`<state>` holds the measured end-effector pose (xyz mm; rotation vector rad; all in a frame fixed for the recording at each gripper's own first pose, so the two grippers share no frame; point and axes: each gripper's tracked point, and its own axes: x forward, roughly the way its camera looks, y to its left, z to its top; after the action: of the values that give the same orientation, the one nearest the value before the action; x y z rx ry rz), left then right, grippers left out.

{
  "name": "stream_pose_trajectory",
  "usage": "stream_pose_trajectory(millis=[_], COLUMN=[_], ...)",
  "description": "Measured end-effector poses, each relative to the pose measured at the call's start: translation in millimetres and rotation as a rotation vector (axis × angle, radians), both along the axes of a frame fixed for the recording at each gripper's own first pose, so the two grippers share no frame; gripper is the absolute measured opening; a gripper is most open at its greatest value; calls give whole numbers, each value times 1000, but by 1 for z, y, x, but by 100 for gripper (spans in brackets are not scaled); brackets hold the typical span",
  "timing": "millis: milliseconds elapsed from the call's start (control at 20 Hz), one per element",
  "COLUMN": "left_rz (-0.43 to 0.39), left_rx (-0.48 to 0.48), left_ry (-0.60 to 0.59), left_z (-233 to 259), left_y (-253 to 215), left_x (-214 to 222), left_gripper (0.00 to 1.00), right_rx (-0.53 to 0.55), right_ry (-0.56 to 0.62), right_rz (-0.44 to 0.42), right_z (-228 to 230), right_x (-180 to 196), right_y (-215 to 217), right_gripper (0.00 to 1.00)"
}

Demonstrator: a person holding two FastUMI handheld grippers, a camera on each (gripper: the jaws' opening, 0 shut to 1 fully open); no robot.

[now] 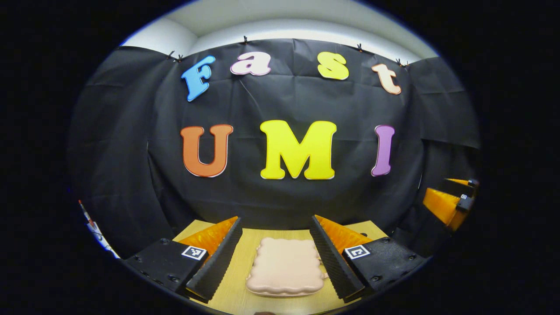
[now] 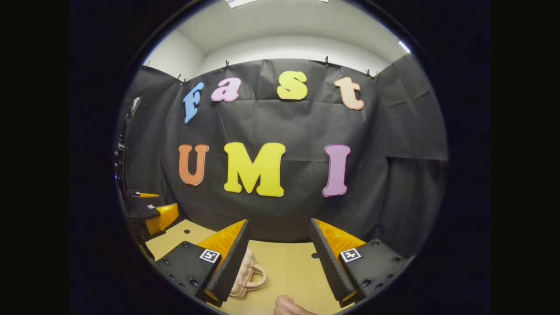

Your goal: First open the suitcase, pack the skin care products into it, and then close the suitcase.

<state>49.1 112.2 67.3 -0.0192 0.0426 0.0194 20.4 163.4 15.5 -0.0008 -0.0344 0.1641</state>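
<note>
Left gripper (image 1: 276,251): fingers spread wide, nothing between the pads, hovering over the desk (image 1: 238,284). The pink suitcase (image 1: 285,271) lies flat and closed on the desk, framed in the gap between the two fingers, not touched by either; bare wood shows on both its sides. Its scalloped far edge points toward the desk's far edge, where the black cloth wall (image 1: 280,105) drops down.

Right gripper (image 2: 279,258): fingers likewise apart, holding nothing. In the right gripper view the suitcase (image 2: 246,275) sits partly behind the view's left-hand finger, its handle (image 2: 258,276) sticking out onto open desk (image 2: 288,271). The stretch between the fingers is bare wood up to the far edge. A fingertip of the person's hand (image 2: 286,306) shows at the bottom edge.

Each gripper shows at the side margin of the other's view, well apart from the suitcase.
</note>
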Motion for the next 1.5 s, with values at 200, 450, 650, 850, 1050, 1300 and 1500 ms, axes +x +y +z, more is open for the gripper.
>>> stream_pose_trajectory(millis=[200, 450, 650, 850, 1050, 1300, 1500], left_rz=[12, -19, -13, 17, 40, 36, 55], left_rx=[50, 16, 8, -4, -11, -19, -38], left_ry=[-42, -28, -4, 4, 11, 51, 77], left_z=[9, -6, -12, -13, -13, -26, -36], left_y=[8, -6, -4, 8, 14, 10, 15], left_x=[-28, -39, -42, -47, -49, -47, -46], left_gripper=[99, 98, 99, 98, 98, 100, 99], right_rx=[8, -26, -41, -44, -55, -62, -70], right_ry=[8, 39, 31, 31, 27, 43, 68], right_rz=[27, 69, 107, 149, 188, 205, 207], right_z=[-9, -23, -17, -18, -16, -24, -33], right_x=[-13, -22, -25, -27, -29, -26, -22], right_y=[18, 35, 48, 65, 77, 79, 79], right_gripper=[81, 81, 81, 81, 81, 81, 81])
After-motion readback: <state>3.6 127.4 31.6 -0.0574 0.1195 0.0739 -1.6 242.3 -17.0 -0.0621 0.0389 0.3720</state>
